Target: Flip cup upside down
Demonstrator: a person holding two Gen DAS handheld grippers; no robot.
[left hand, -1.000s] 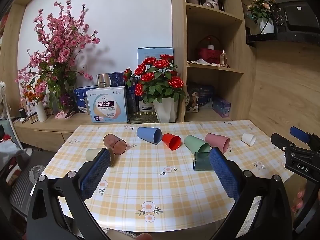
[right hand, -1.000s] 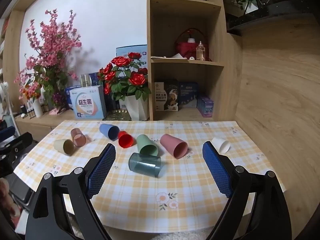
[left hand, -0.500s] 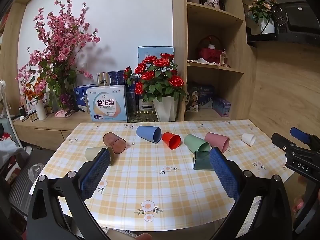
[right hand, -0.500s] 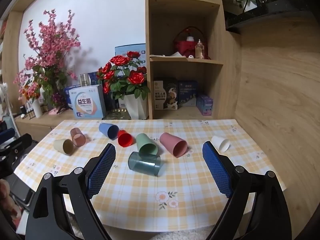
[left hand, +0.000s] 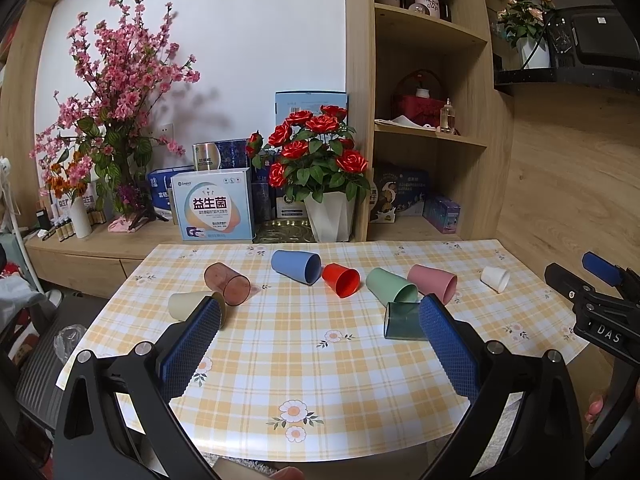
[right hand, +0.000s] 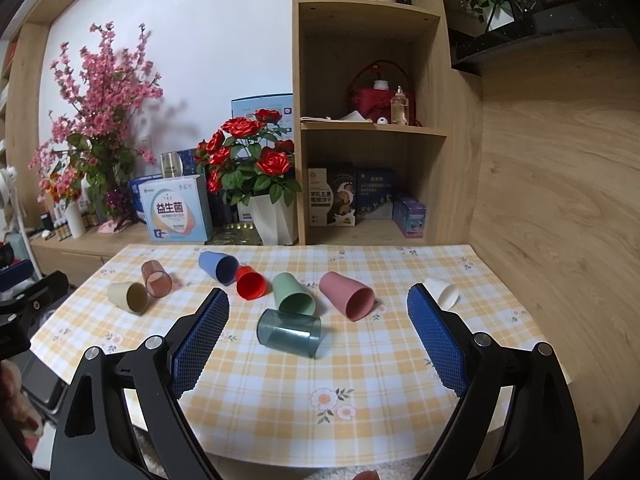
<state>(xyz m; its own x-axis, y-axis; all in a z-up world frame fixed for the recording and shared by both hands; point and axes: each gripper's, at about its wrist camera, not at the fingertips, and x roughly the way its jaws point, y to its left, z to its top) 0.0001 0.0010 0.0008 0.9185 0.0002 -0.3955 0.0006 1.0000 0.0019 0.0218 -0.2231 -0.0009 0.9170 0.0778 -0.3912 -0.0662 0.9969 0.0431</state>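
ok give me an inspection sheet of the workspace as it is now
surface: table with yellow plaid floral cloth
job's things: eight cups on their sides: beige, brown, blue, red, green, pink, white, teal nearest
clutter: nothing seen on the table
grippers: left tongs and right tongs open, holding nothing
cables: nothing seen
surroundings: potted roses, blossom branches, boxes, shelves
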